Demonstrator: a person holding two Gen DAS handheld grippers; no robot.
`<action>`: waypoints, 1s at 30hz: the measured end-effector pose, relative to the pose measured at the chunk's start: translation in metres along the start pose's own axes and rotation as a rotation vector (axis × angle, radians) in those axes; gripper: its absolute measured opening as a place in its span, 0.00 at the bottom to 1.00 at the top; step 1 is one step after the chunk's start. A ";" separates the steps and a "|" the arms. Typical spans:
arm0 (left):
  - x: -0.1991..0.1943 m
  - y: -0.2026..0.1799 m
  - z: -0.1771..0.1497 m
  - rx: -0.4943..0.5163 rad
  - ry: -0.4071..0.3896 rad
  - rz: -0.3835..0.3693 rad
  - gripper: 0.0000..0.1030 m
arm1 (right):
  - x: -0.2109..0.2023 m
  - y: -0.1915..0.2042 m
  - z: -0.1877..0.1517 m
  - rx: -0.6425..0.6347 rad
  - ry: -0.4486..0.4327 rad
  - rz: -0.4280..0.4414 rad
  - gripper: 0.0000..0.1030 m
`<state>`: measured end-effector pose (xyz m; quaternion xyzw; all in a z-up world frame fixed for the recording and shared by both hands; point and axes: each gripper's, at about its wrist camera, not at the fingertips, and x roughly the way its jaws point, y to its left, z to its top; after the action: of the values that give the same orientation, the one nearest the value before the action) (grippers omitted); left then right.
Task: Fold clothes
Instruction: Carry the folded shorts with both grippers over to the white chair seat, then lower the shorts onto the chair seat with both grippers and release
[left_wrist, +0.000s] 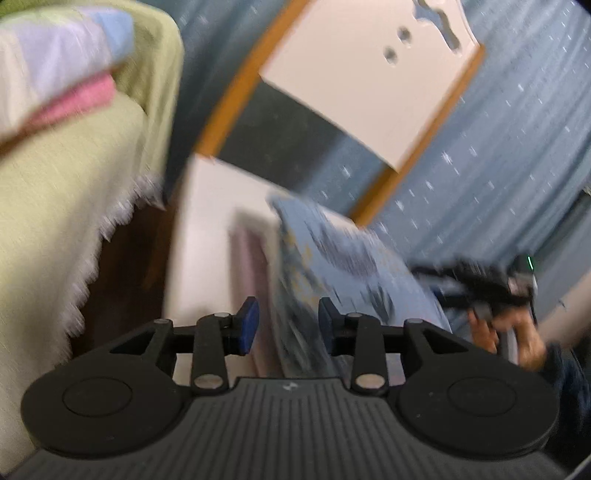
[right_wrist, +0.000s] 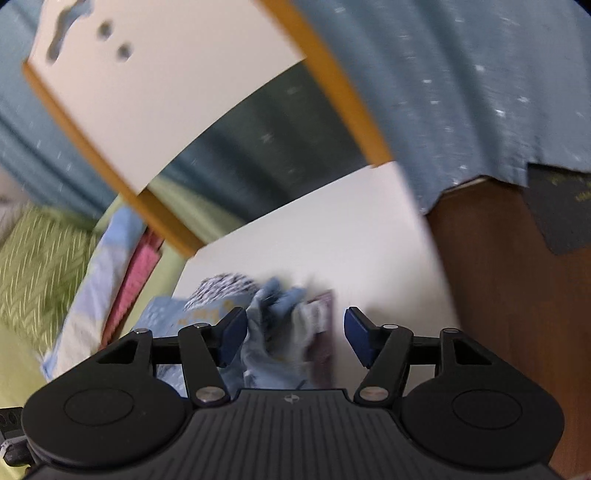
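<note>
The left gripper (left_wrist: 286, 325) has its blue-padded jaws parted, and the blue patterned garment (left_wrist: 332, 258) rises in a blurred fold just ahead of and between them; whether either pad touches the cloth cannot be told through the motion blur. The right gripper (right_wrist: 295, 338) is likewise released, its pads set wide, with the same garment (right_wrist: 273, 325) bunched in a crumpled heap in the gap and close against the left pad. In the left wrist view the right gripper (left_wrist: 476, 286) shows as a dark blurred shape at the garment's right side, held by the person's hand (left_wrist: 517, 328). The garment lies on a white table (right_wrist: 332, 236), toward its near edge, on top of or just beside a flat mauve piece (right_wrist: 323, 332) that shows at its right side in the right view. Beyond the table's far edge stands a white chair back with an orange frame (left_wrist: 369, 74), in front of a blue-grey curtain (right_wrist: 461, 92). Off the table's left side is a bed with a light green cover (left_wrist: 55, 184), carrying a pale blue and white pillow (left_wrist: 55, 55) over a pink folded layer (left_wrist: 81, 99).
</note>
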<state>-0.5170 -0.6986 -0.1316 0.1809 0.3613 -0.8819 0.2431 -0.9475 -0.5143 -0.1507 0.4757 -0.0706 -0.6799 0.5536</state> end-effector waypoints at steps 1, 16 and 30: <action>0.003 0.002 0.012 -0.020 -0.008 0.013 0.31 | -0.002 -0.005 -0.001 0.025 0.001 0.014 0.60; 0.111 0.013 0.076 -0.181 0.112 -0.011 0.49 | 0.009 -0.009 -0.004 0.073 -0.008 0.109 0.60; 0.081 -0.042 0.069 0.150 -0.013 -0.033 0.04 | -0.001 0.010 -0.012 -0.127 -0.108 0.072 0.02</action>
<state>-0.6167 -0.7466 -0.1023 0.1871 0.2955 -0.9115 0.2165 -0.9319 -0.5122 -0.1503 0.3995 -0.0742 -0.6874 0.6020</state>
